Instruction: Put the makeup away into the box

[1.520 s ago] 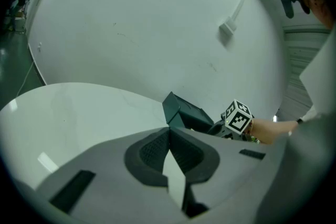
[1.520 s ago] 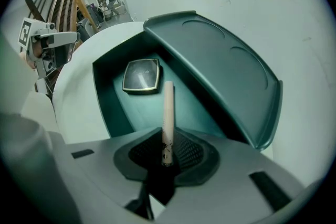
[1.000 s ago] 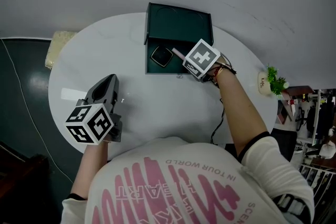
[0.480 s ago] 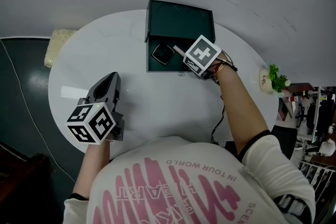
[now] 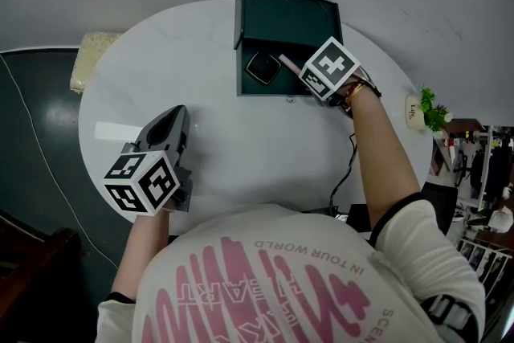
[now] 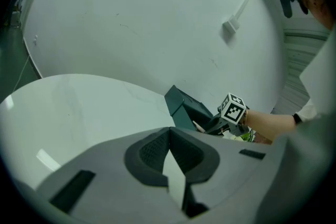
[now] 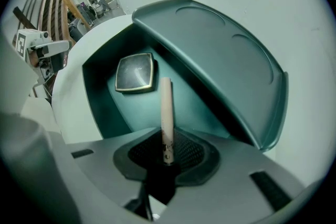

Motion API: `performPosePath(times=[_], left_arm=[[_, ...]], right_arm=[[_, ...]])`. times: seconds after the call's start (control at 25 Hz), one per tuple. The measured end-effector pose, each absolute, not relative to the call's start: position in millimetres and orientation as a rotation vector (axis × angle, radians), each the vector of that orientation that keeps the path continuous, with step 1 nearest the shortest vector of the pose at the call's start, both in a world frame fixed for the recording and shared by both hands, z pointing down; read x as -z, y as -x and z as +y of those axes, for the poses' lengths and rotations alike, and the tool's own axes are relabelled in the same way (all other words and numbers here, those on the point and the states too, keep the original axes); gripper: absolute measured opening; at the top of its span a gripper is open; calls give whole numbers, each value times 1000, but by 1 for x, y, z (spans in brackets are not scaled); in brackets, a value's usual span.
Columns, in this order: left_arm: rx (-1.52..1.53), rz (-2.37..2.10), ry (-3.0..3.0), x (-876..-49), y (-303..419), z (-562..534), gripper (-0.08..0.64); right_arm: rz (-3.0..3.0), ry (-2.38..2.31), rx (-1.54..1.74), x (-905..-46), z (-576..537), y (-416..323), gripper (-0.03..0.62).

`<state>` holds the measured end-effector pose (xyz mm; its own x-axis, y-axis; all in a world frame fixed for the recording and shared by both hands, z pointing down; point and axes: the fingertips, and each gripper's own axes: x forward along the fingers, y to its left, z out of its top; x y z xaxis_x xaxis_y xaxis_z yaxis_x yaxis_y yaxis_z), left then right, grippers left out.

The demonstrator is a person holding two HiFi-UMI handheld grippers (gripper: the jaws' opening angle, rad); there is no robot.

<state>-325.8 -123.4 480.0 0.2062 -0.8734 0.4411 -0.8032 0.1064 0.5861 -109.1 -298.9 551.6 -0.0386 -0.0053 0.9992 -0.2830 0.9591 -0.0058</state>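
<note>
Makeup in hand is a slim pale-pink stick (image 7: 166,113), pinched at its lower end between the narrow-set jaws of your right gripper (image 7: 166,150). It stands out along them, its free end hanging over the open interior of the dark green box (image 7: 140,113). On the box floor lies a square dark compact (image 7: 135,72), flat and apart from the stick. The lid (image 7: 226,55) is swung up and back on the far side, so the opening is free from above. In the head view the box sits at the far edge of the round white table (image 5: 225,149), with your right gripper pointing down over its right half. Judging by this, you are in the placing step: the stick is over the box but not yet set down, and I cannot tell whether its tip touches the floor. The next move calls for lowering it onto the bare floor to the right of the compact and tipping it so it lies flat, not on end. Then part the jaws just enough to let go. Keep clear of the raised lid and the compact as you back out, since a round stick is likely to roll. Your left gripper (image 6: 169,150) has its jaws closed together on nothing, low over the near left part of the table and well apart from the box. No other makeup shows on the table, so that hand looks to have no job for now.
</note>
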Motion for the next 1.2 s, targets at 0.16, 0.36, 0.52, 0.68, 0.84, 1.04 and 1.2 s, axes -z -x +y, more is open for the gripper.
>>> performPosePath(times=[0.16, 0.36, 0.52, 0.68, 0.84, 1.04, 1.2], left_arm=[[98, -1588, -1699, -479, 332, -116, 3], [84, -1585, -1728, -474, 339, -108, 3], [66, -1571, -1768, -469, 339, -103, 3], [70, -1548, -1833, -455, 332, -104, 2], [68, -1506, -1910, -441, 310, -107, 3], [68, -1474, -2000, -420, 283, -118, 3], [89, -1450, -2029, -405, 257, -120, 3]], right_arm=[[-1618, -241, -240, -550, -299, 111, 114], [-1683, -287, -197, -534, -300, 123, 147], [-1805, -371, -242, -511, -296, 137, 141], [-2127, -499, -417, -460, -284, 161, 121], [-2322, -688, -528, -431, -266, 157, 120], [-2332, -889, -530, -438, -241, 132, 78], [-2367, -990, -693, -440, -222, 119, 41]])
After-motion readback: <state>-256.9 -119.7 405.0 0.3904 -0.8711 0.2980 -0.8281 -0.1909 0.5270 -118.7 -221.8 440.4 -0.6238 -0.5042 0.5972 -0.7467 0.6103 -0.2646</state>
